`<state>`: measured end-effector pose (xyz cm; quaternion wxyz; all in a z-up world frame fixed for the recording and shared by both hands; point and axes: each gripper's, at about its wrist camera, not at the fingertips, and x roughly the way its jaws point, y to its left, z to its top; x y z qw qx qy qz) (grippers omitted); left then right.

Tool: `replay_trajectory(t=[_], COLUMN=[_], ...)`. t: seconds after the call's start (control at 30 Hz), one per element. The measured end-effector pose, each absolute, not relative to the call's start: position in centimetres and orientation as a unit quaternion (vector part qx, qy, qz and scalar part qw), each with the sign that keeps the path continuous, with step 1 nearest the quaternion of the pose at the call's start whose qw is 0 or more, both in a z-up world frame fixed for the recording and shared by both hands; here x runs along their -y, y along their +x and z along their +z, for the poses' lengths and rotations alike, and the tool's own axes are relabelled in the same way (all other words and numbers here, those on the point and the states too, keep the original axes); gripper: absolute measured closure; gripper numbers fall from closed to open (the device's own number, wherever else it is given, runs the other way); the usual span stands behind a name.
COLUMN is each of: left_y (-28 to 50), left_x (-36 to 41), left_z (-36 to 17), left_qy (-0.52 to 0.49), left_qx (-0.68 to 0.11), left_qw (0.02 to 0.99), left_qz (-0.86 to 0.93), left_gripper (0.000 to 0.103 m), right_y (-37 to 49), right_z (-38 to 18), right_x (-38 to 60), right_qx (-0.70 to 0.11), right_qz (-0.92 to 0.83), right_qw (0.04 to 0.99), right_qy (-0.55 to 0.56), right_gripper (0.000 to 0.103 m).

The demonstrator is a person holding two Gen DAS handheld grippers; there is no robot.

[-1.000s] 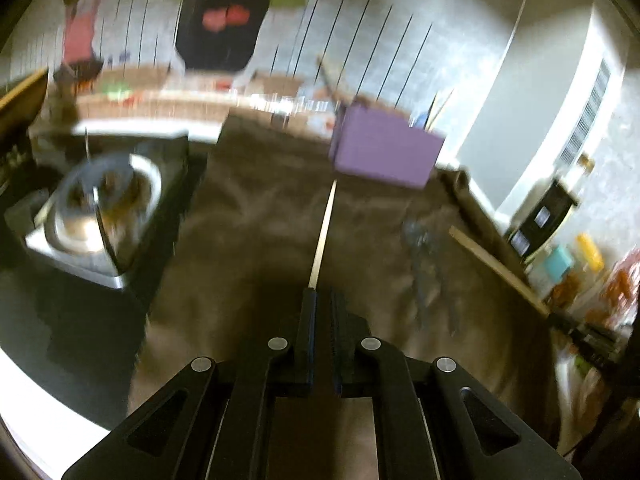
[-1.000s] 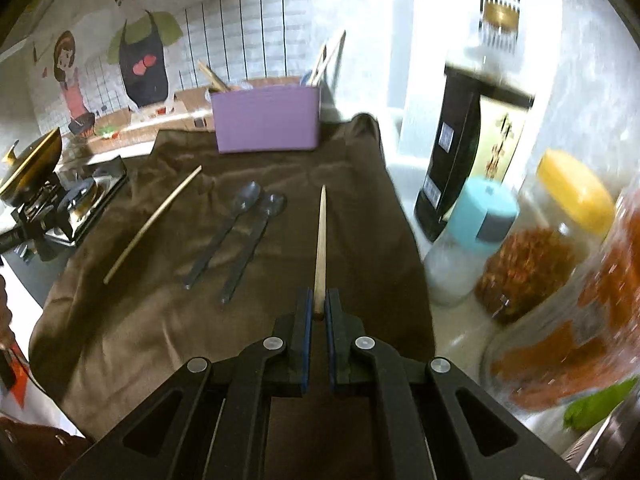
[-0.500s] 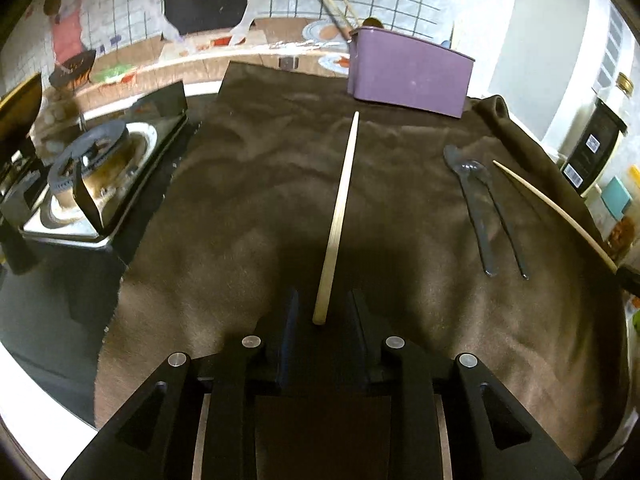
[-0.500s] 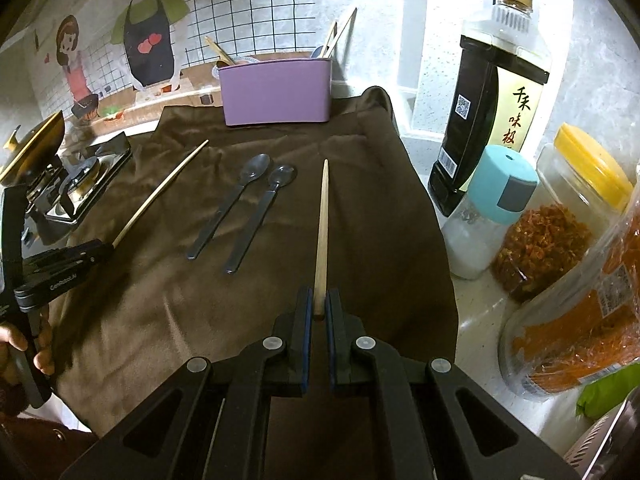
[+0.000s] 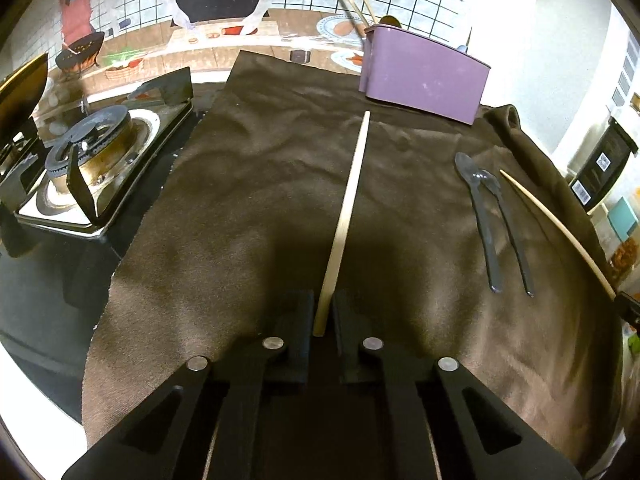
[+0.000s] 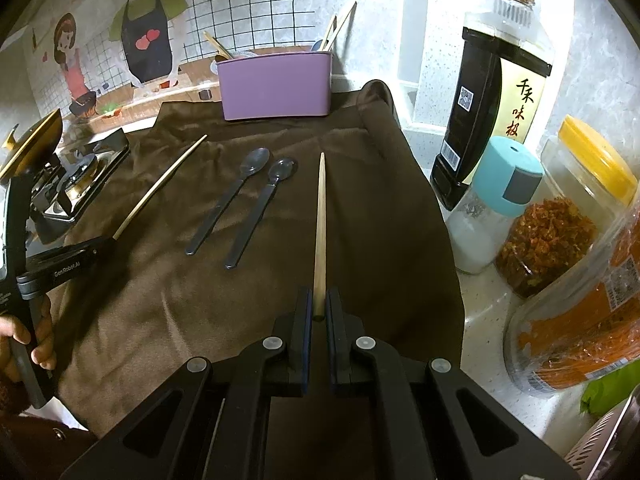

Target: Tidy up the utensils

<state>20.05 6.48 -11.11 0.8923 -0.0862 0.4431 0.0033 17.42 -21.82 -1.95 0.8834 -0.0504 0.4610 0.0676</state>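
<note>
Chopsticks sit one in each tool: the left gripper (image 5: 325, 320) has just been closing its jaws on the left chopstick (image 5: 346, 208), gripped at the thick end so the tip leads; the right gripper (image 6: 319, 312) is clamped likewise on the right chopstick (image 6: 320, 224). Two spoons (image 6: 244, 204) lie between them on the brown cloth (image 6: 380, 200) (still unsorted). Beyond, the purple holder (image 6: 276, 84) likely awaits both

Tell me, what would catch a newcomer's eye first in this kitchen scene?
Probably the two black grippers, each pinching one end of a wooden chopstick on the brown cloth: the left gripper on one chopstick, the right gripper on another. Between them lie two dark spoons, with a purple utensil holder at the cloth's far edge.
</note>
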Motion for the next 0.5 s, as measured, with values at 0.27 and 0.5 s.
replay_trajectory(t=[0.27,0.5], left_y=[18.5,17.7], left_x=[-6.5,-6.3], left_z=[-8.0,-2.7], left_qy=[-0.069,-0.050], left_qx=[-0.393,-0.333], left_qw=[0.917,0.941], left_qz=[0.010,-0.001], left_gripper=[0.095,0.096], right_y=[17.4,17.2], right_z=[-1.9,-0.5], right_x=[22.1,22.0], right_qx=[-0.459,-0.440], right_qz=[0.065,0.062], right_qw=[0.885,0.894], right_qy=[-0.049,-0.058], right_gripper=[0.098,0.098])
